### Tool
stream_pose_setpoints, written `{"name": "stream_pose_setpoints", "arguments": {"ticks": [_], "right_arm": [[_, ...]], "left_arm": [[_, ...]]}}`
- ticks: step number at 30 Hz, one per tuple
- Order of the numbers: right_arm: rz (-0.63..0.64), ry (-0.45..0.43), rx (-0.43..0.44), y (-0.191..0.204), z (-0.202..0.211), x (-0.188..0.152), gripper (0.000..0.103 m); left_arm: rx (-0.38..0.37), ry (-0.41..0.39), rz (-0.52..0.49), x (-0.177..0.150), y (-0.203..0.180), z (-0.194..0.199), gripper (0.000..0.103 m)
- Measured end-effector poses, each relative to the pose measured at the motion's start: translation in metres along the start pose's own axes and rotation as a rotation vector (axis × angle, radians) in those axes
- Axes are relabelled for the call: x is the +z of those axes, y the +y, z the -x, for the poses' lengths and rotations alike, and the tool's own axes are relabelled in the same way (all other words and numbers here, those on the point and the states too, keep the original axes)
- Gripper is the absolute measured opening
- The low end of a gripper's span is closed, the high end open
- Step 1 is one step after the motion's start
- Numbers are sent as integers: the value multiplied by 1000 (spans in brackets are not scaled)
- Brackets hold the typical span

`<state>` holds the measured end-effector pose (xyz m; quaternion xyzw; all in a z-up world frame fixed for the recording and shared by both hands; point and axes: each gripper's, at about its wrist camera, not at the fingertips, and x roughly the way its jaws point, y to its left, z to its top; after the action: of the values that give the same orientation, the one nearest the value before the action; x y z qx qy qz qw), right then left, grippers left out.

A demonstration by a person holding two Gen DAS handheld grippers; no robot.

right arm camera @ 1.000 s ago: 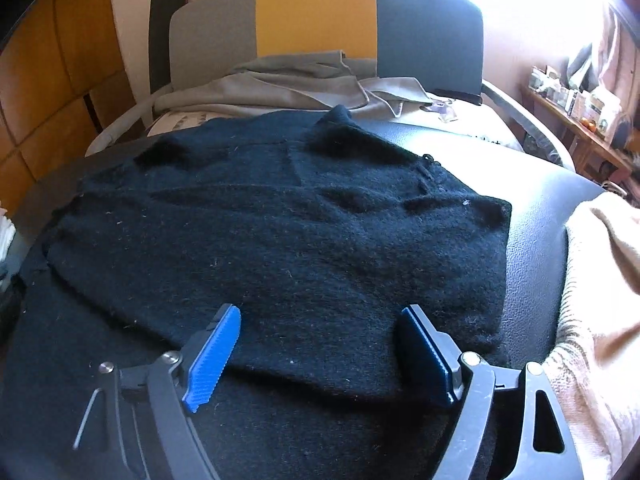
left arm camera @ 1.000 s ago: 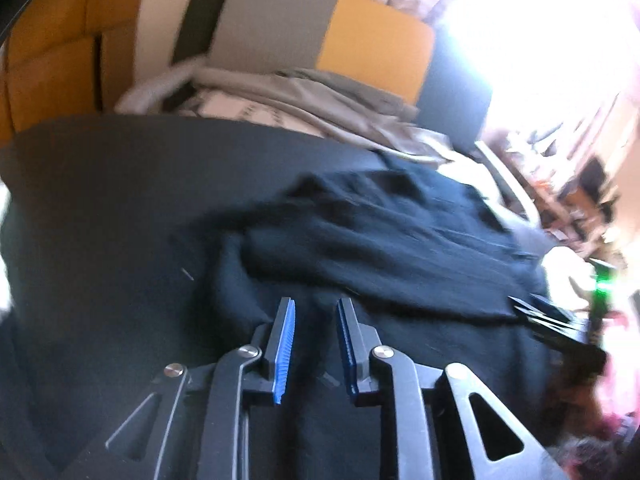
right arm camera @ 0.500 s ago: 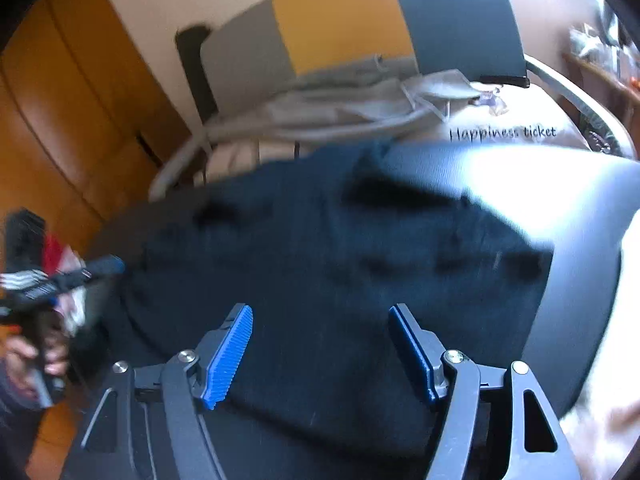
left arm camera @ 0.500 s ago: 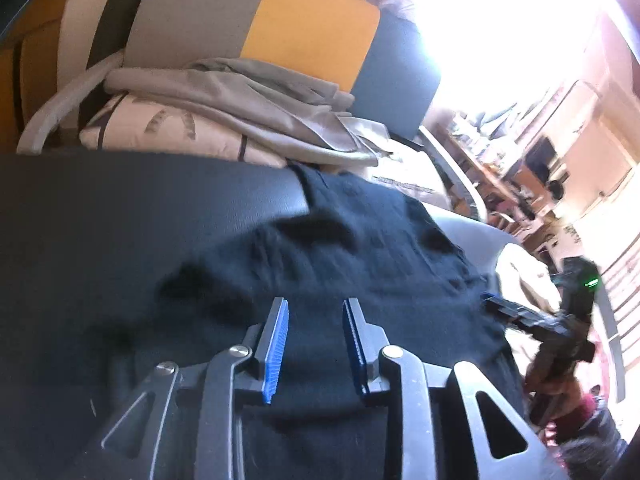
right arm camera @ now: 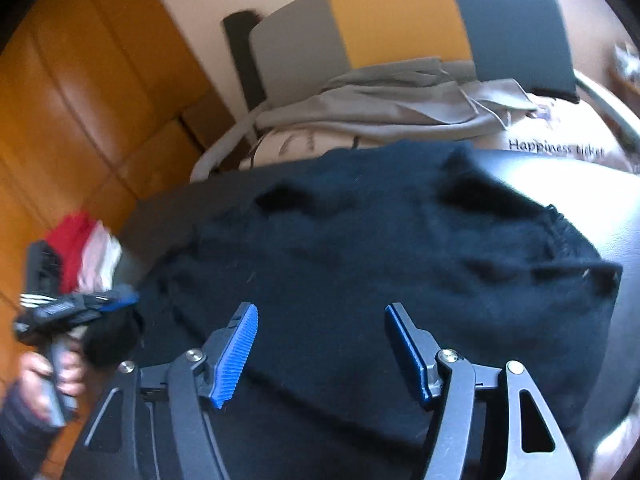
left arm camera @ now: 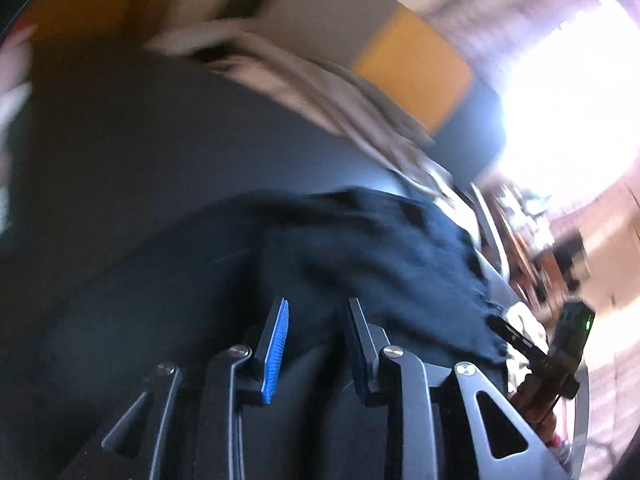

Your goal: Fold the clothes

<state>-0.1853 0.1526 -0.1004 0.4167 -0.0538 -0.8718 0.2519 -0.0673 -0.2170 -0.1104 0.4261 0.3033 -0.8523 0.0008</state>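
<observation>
Now hovering over black sweater [right arm camera: 400, 248], left gripper [left arm camera: 316, 320] narrowly parted, right gripper [right arm camera: 320, 328] closing, both empty; next probably needs an edge pinch.

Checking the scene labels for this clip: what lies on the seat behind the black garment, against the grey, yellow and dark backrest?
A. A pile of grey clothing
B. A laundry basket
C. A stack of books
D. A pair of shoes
A: in the right wrist view a pile of grey clothing lies heaped against the backrest, beyond the black garment.
</observation>
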Motion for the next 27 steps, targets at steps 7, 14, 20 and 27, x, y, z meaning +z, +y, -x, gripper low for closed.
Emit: {"name": "stream_pose_setpoints", "arguments": {"ticks": [7,14,20,27], "right_arm": [[121,10,-268,43,-10,-43,67],[137,-15,-413,53,-15,-31,71],[157,8,-432,65,-32,-32,78],[134,41,-422,58,-41,-36,88]], "left_arm": [[322,-201,287,-50,136,142,32],[273,-220,464,-73,179,160,46],[341,-214,145,-42,102,129,50],[505,-112,-1,12,64,75,54]]}}
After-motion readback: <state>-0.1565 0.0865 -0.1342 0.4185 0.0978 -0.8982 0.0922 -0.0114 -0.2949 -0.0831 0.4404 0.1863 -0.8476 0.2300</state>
